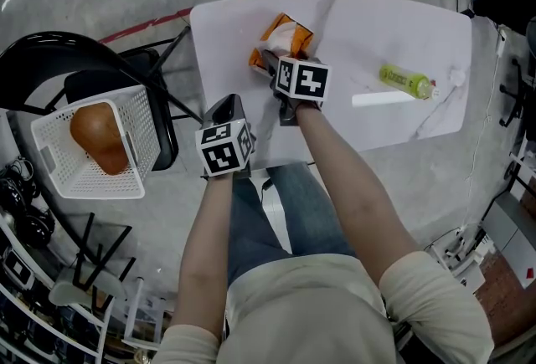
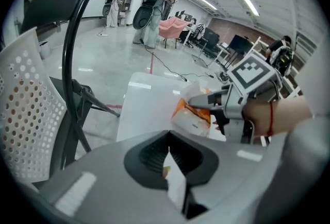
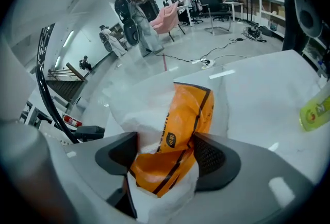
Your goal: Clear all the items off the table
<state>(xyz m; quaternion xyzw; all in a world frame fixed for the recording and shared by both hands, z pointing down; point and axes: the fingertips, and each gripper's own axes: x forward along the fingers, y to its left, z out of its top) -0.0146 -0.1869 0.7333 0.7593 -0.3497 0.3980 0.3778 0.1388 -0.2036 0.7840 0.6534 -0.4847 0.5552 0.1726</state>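
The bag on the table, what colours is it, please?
Orange and white bag, black lines; best in right gripper view.

One orange-and-white snack packet [image 3: 180, 125], crumpled, on a white worktop [image 3: 258, 89]. It fills the gap between the widely spread fingers [image 3: 219, 158] of the right gripper [image 3: 164, 156], one finger on either side. Right of the packet, well apart: yellow-green bottle [image 3: 315, 112], cut by the frame edge. Left of it: curved black chair frame [image 3: 45, 94]. Beyond it: grey floor [image 3: 196, 45], standing people [image 3: 131, 12] with backpacks, pink chair [image 3: 167, 19].
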